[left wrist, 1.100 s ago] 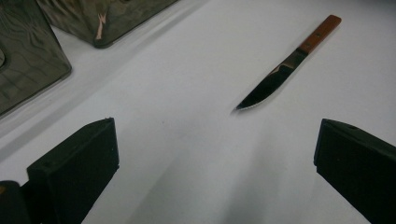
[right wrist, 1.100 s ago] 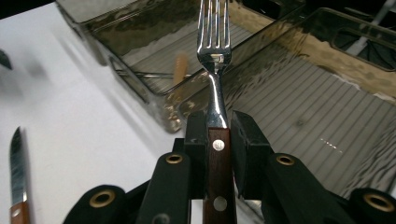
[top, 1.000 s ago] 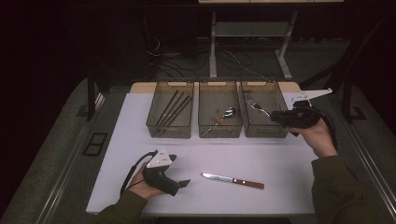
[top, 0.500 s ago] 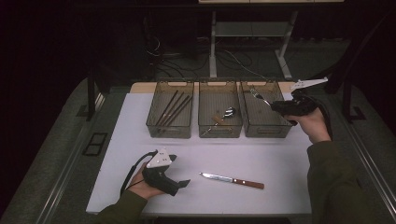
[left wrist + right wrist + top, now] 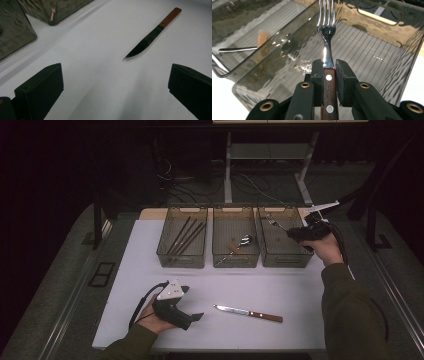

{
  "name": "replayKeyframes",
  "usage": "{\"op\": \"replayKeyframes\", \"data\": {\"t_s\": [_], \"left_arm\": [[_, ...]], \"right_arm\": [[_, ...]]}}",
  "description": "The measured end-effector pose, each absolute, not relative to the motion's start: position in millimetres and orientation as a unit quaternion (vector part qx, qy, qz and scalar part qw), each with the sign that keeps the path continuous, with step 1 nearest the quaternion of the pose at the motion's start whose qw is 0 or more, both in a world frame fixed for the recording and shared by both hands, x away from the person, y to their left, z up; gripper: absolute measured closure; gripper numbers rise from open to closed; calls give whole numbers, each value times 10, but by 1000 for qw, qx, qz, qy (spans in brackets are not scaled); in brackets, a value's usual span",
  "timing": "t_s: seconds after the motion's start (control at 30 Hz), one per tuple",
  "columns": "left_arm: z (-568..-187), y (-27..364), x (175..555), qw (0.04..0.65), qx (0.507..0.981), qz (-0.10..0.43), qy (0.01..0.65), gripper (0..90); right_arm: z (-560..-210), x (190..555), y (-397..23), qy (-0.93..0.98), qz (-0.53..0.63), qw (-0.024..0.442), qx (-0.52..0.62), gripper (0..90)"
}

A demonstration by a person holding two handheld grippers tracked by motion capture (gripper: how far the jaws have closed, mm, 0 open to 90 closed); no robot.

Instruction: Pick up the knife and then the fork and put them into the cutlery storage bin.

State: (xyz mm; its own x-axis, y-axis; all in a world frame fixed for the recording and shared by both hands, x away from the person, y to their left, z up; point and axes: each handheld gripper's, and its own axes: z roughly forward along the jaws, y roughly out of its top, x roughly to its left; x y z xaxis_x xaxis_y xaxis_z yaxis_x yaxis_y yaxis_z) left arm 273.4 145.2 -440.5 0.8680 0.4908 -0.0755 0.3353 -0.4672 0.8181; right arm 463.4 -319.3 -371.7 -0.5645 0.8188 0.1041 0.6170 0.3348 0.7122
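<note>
Right gripper view, right gripper [image 5: 329, 71] clamped on wood-handled fork [image 5: 326, 30], tines above rightmost bin [image 5: 372, 53], left gripper [image 5: 112, 85] jaws apart, empty, resting near knife [image 5: 150, 37], well short of bin.

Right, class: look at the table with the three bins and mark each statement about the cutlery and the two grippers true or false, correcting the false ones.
1. The right gripper is shut on a fork. True.
2. The fork is held over the left bin. False: it is over the right bin.
3. The knife lies on the white table, outside the bins. True.
4. The left gripper is clamped on the knife. False: its jaws stand open, with the knife lying ahead of them.
5. The middle bin is empty. False: it holds a spoon.
</note>
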Motion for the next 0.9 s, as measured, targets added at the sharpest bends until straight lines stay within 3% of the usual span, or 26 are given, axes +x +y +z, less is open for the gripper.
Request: {"op": "replayKeyframes", "data": {"t_s": [0.13,0.2,0.3,0.9], "left_arm": [[-4405,1453,2737,456,852,85,242,0],[-4405,1452,2734,456,852,85,242,0],[-4404,1453,2733,456,852,85,242,0],[-4403,1451,2729,455,853,86,242,0]], "right_arm": [[-3744,4676,-3180,804,364,145,446,765],[-3746,4680,-3181,794,375,155,453,619],[-3738,4670,-3176,786,382,162,459,550],[-3627,4305,-3190,782,430,142,428,422]]}}
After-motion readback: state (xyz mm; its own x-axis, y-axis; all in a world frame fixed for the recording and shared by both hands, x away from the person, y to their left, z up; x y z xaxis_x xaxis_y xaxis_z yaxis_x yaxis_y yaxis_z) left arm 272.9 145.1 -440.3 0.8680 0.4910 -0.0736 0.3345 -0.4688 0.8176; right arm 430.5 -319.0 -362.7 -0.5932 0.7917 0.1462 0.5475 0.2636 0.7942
